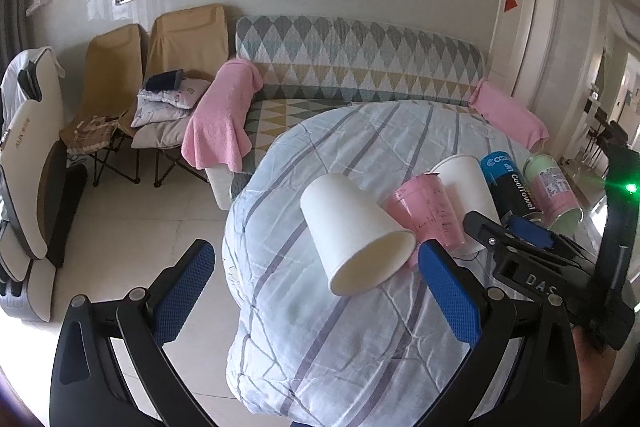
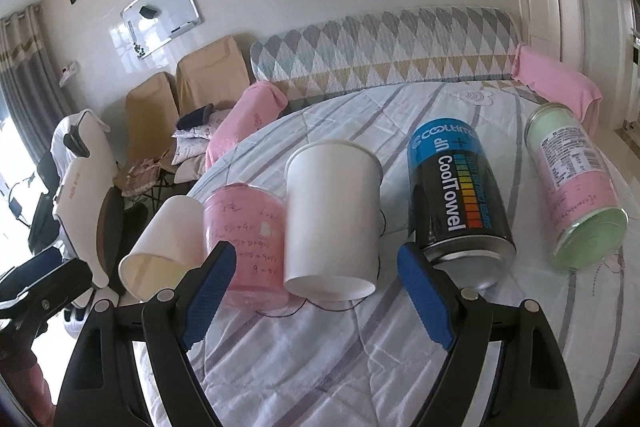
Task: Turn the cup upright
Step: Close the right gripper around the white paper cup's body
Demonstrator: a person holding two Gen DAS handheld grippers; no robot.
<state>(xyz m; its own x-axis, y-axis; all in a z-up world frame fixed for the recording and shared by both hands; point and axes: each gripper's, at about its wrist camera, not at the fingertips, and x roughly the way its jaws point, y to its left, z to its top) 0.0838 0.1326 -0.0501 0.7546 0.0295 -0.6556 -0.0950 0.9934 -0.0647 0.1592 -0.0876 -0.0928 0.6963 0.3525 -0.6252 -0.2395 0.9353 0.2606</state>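
Observation:
Several cups and cans lie on their sides on a striped quilt (image 1: pixel 320 339). A white paper cup (image 1: pixel 352 231) lies with its mouth toward me, just ahead of my open left gripper (image 1: pixel 316 287); it also shows in the right wrist view (image 2: pixel 164 247). A pink plastic cup (image 1: pixel 428 211) (image 2: pixel 248 247) lies beside it. A second white paper cup (image 2: pixel 332 219) (image 1: pixel 468 183) lies with its base toward my open right gripper (image 2: pixel 312 291), between its fingertips' line of reach but apart from them. Both grippers are empty.
A blue and black CoolTowel can (image 2: pixel 456 203) and a pale green can (image 2: pixel 576 195) lie to the right. The right gripper's body (image 1: pixel 540 259) sits right of the left one. A patterned sofa (image 1: pixel 360 59), pink towels (image 1: pixel 220 119) and folding chairs (image 1: pixel 120 87) stand behind.

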